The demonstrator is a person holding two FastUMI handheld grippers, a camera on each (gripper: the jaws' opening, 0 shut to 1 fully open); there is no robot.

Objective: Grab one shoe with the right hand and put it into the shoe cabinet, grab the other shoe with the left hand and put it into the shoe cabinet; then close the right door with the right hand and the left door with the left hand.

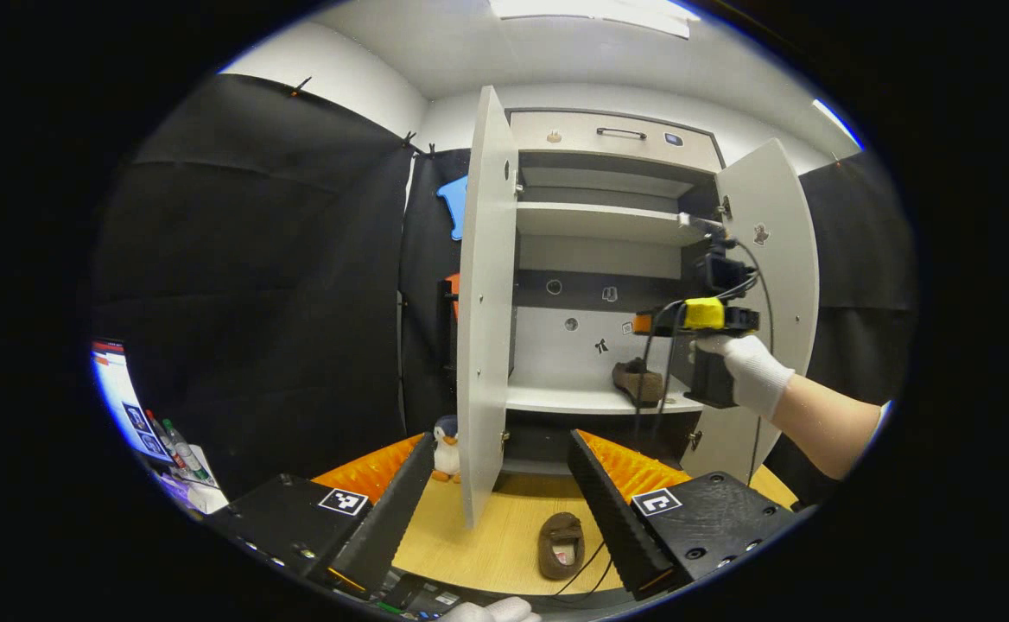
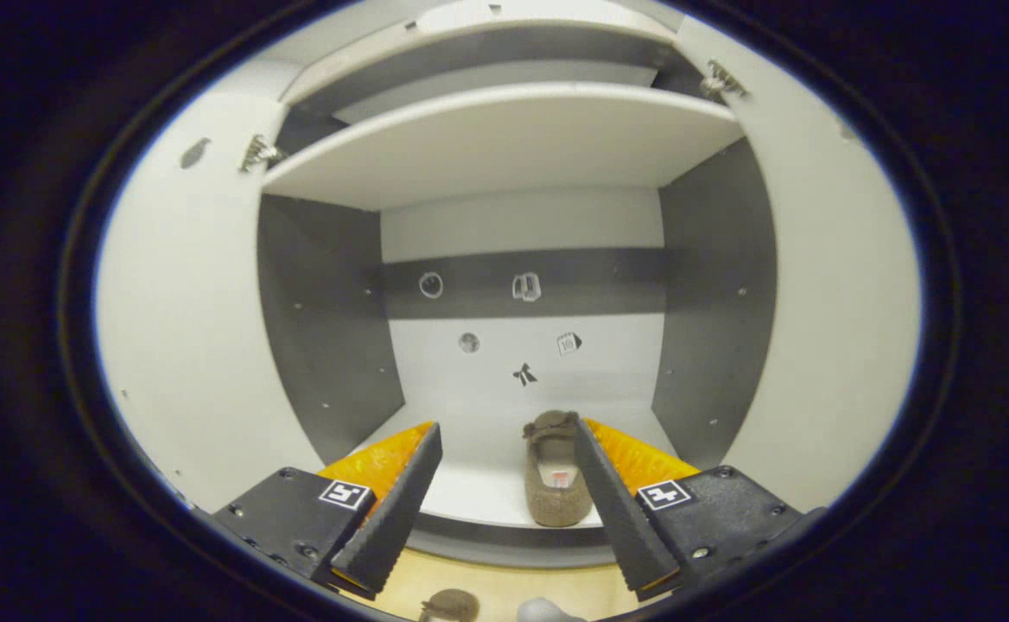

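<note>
A: Shoe cabinet point(image 1: 608, 225), pale grey, with dark inner sides: both its doors stand open. One brown fabric slip-on shoe point(image 2: 556, 471) lies on the lower shelf point(image 2: 487, 497), toe towards the back wall, heel near the shelf's front edge.

B: And its pair?

A: The other brown slip-on shoe point(image 1: 561, 544) lies on the light wooden floor point(image 1: 487, 536) in front of the cabinet, between the left gripper's point(image 1: 504, 492) fingers as the left gripper view shows it, but farther off, untouched. That gripper's fingers are spread wide and hold nothing.

B: The right gripper point(image 2: 509, 484)?

A: Spread apart too, empty, facing the lower shelf. The shelved shoe sits just beside its right finger point(image 2: 617, 510); contact cannot be judged. In the left gripper view a white-gloved hand point(image 1: 751, 371) holds it before the open right door point(image 1: 768, 285).

B: Anything else?

A: A small toy penguin point(image 1: 446, 449) stands by the left door's point(image 1: 485, 302) foot.
</note>
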